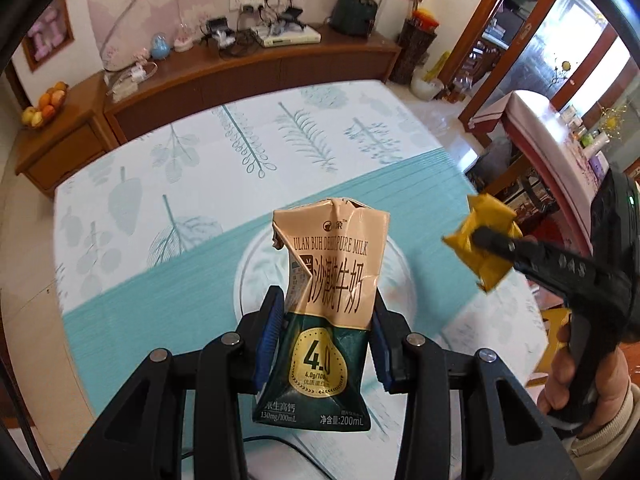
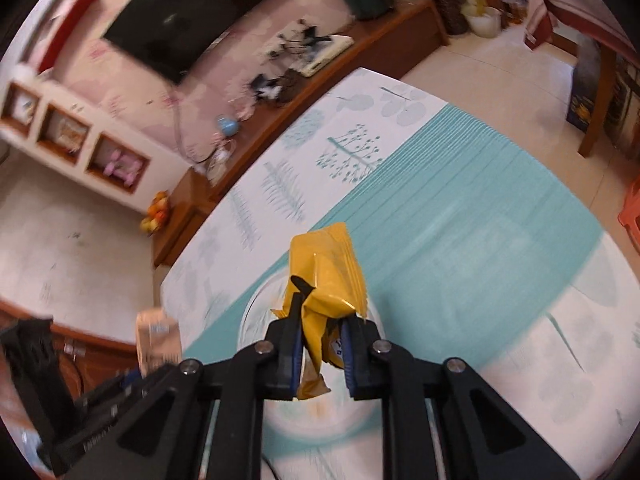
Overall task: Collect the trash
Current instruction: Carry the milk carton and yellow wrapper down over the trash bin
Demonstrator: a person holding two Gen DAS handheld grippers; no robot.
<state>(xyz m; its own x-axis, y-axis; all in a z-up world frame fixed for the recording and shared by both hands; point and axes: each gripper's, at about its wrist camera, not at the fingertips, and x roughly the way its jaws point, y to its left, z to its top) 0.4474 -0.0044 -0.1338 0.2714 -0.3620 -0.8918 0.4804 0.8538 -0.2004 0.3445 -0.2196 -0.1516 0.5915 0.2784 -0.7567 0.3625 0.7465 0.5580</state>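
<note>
A crumpled milk carton (image 1: 332, 292), beige on top and dark green below, stands upright between the blue pads of my left gripper (image 1: 326, 312), which is shut on it above the table. To the right in the left wrist view, my right gripper (image 1: 486, 240) holds a crumpled yellow wrapper (image 1: 482, 240), a hand gripping its handle. The right wrist view shows the same yellow wrapper (image 2: 326, 300) pinched between the blue pads of my right gripper (image 2: 322, 344). The carton (image 2: 156, 340) appears blurred at lower left there.
A table (image 1: 160, 240) with a white and teal leaf-print cloth lies below both grippers. Behind it a wooden cabinet (image 1: 248, 76) carries a fruit bowl (image 1: 44, 108), cables and small devices. A cloth-covered table (image 1: 552, 140) stands at right over a tiled floor (image 2: 500, 64).
</note>
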